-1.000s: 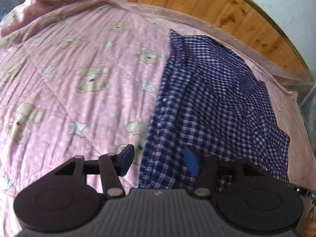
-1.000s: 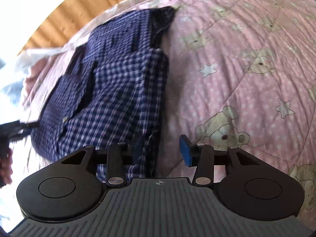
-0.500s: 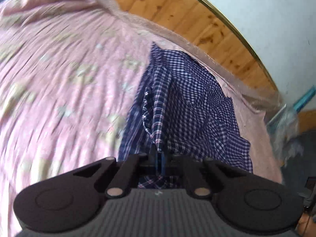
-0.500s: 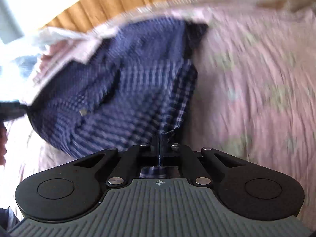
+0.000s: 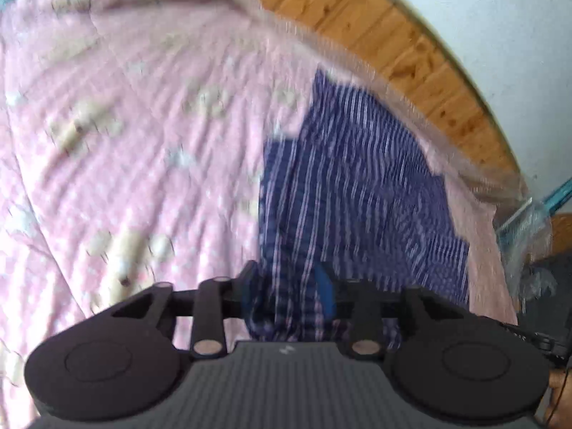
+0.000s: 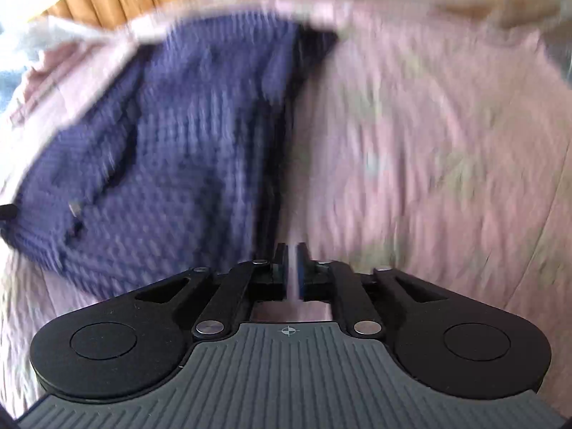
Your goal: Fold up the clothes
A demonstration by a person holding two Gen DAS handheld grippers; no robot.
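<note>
A navy checked shirt (image 5: 357, 186) lies on the pink bear-print quilt (image 5: 143, 143) near the wooden headboard. My left gripper (image 5: 287, 286) is open, and a bunched edge of the shirt still sits loosely between its blue pads. In the right wrist view the shirt (image 6: 171, 150) spreads to the left, and its right edge runs down to my right gripper (image 6: 293, 268). That gripper's jaws stand almost together, leaving a thin pale slit with no navy cloth visible in it. Both views are blurred by motion.
The wooden headboard (image 5: 393, 46) and a white wall run behind the bed. A clear plastic cover (image 5: 518, 221) and dark objects sit past the bed's right edge. Bare quilt (image 6: 429, 143) stretches to the right of the shirt.
My left gripper, shut on the shirt's edge half a second ago, has opened around it. The right gripper has gone low toward the quilt, and the shirt's lifted edge has come down.
</note>
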